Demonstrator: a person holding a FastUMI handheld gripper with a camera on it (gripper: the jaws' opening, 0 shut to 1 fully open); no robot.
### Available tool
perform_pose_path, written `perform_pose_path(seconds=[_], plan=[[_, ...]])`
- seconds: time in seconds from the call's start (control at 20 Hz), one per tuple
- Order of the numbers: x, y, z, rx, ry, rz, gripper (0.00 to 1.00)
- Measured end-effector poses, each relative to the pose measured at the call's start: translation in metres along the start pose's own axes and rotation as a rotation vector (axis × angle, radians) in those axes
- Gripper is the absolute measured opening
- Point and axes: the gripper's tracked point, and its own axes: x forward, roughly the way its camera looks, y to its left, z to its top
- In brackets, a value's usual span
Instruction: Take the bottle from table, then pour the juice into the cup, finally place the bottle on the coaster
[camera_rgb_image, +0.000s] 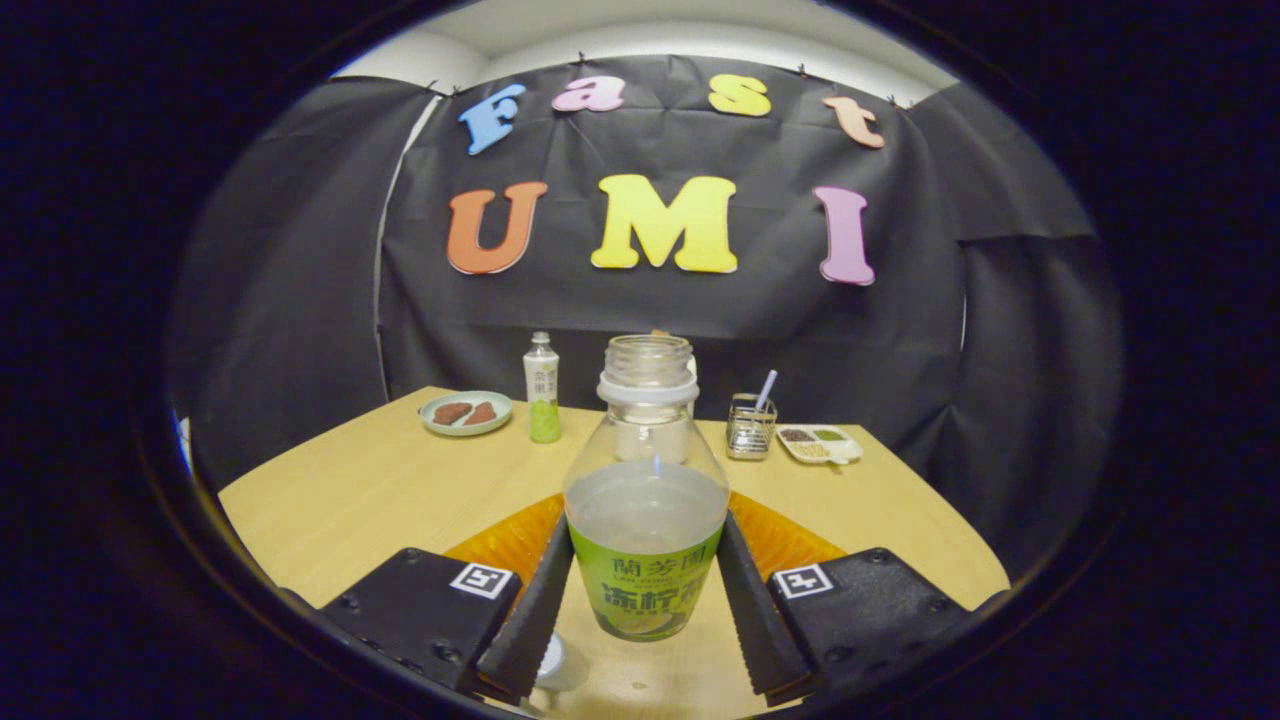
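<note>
Left finger (535, 600): black, ribbed pad, slanting up along the left side of the juice bottle and touching its label.
Gripper (645, 590): jaws partly closed, both fingers pressing on the juice bottle, one on each side of its lower body.
Juice bottle (646, 510): upright between the two fingers, clear plastic, uncapped, with a white ring under the open neck; pale cloudy liquid fills roughly the lower half, and a green label wraps the bottom part.
Right finger (748, 600): black, ribbed, leaning against the right side of the label.
Orange coaster (795, 540): a translucent orange, ridged disc on the table just behind the bottle, showing on both sides of it, beyond the fingers.
White round object (553, 662): small, low beside the left finger; what it is cannot be told.
Table (350, 500): light wood, carrying everything.
Green plate (466, 412): far left of the back row, holding two brown pieces.
Second bottle (541, 390): small, capped, green at the bottom, just right of the plate, well beyond the fingers.
Cup (650, 430): seen blurred through the bottle, behind it; details unclear.
Wire holder (750, 425): small metal basket with a pale straw, right of the held bottle's neck.
White tray (820, 443): divided, holding brown and green bits, beside the holder.
</note>
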Motion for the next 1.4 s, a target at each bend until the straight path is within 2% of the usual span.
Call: perform_pose_path(seconds=[0.3,0.9,1.15,1.25,1.4], plan=[[0.059,-0.013,-0.009,0.067,0.0,-0.027,0.8],[0.097,-0.01,-0.014,0.048,0.001,-0.023,0.8],[0.092,-0.014,-0.014,0.064,0.024,-0.031,0.85],[0.088,-0.01,-0.016,0.061,0.039,-0.024,0.97],[0.08,-0.005,-0.015,0.075,0.047,0.003,0.99]])
